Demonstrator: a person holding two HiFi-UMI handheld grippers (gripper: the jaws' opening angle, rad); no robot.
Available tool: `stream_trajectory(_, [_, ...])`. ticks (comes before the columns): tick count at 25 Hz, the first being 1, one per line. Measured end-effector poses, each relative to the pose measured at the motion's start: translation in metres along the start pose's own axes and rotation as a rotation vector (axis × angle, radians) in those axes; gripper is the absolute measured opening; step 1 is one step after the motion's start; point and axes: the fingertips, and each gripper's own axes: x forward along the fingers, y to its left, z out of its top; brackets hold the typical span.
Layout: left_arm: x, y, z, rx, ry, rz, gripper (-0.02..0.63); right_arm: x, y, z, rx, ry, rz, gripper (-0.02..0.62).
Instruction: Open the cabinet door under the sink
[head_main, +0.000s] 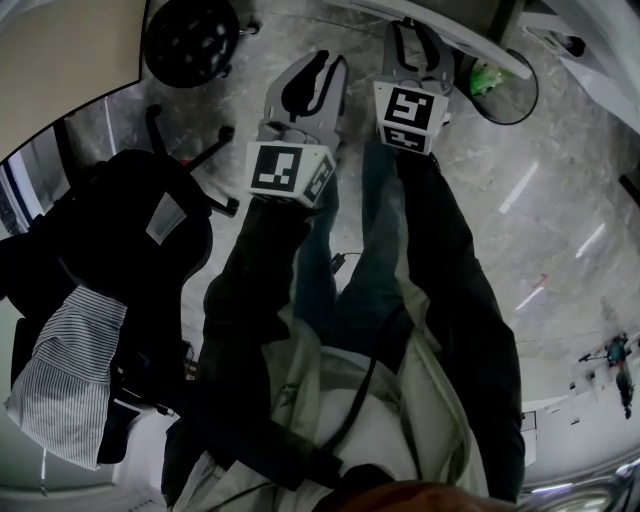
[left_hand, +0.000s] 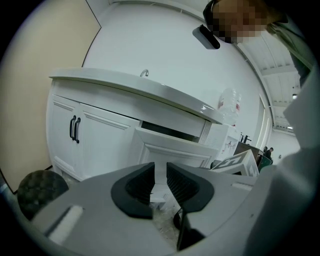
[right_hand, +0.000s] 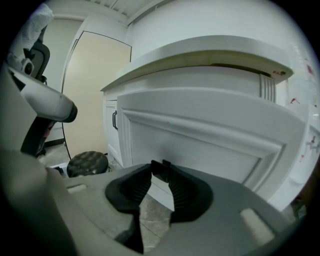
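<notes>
Nearest the head camera: the person's two dark sleeves (head_main: 250, 290) reach forward, one gripper in each hand.
At the person's left side: an office chair (head_main: 130, 230) draped with a black garment and a striped shirt (head_main: 65, 370), standing on the marble floor (head_main: 560, 180).
Marker cubes: the left one (head_main: 290, 170) sits nearer the body than the right one (head_main: 410, 118).
Left gripper (left_hand: 160, 172): jaws a small way apart and parallel, nothing between the pads; the white door shows through the gap, clear of them.
Right gripper (right_hand: 159, 172): held further forward than the left; pads apart in a wedge that narrows toward the tips, clamped on nothing. The door's lower edge and the floor show through the gap.
Cabinet door (right_hand: 210, 135): a white framed panel, already swung out from the cabinet front. It stands just ahead of the right gripper and fills much of that view; whether the tips touch it cannot be told.
Opening (left_hand: 170, 131): a dark slot under the counter, behind the swung-out door.
Cabinet (left_hand: 100, 145): white, under a curved countertop (left_hand: 140, 90); the two doors at its left are closed, with a pair of black handles (left_hand: 75, 129) side by side.
Stool (left_hand: 37, 190): a round black seat on the floor near the cabinet's left end.
On the countertop: a small metal spout (left_hand: 144, 73) and a clear bottle (left_hand: 230, 106) toward the right end.
Farthest: a beige wall panel (left_hand: 35, 75).
</notes>
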Motion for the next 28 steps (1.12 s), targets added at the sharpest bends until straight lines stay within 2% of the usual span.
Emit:
stream_trajectory(11, [-0.025,0.0,-0.017,-0.007,0.01,-0.013,0.071,-0.048,0.039,-0.029,-0.033,0.024,0.035,0.11])
stream_trajectory(24, [-0.054,-0.006,-0.028,-0.024,0.01,-0.041,0.066,-0.072,0.052,-0.043,-0.014,0.073,0.007,0.103])
stream_trajectory(28, [-0.064,-0.004,-0.028,-0.016,0.023,-0.043,0.061,-0.07,0.051,-0.043,-0.024,0.068,0.031,0.104])
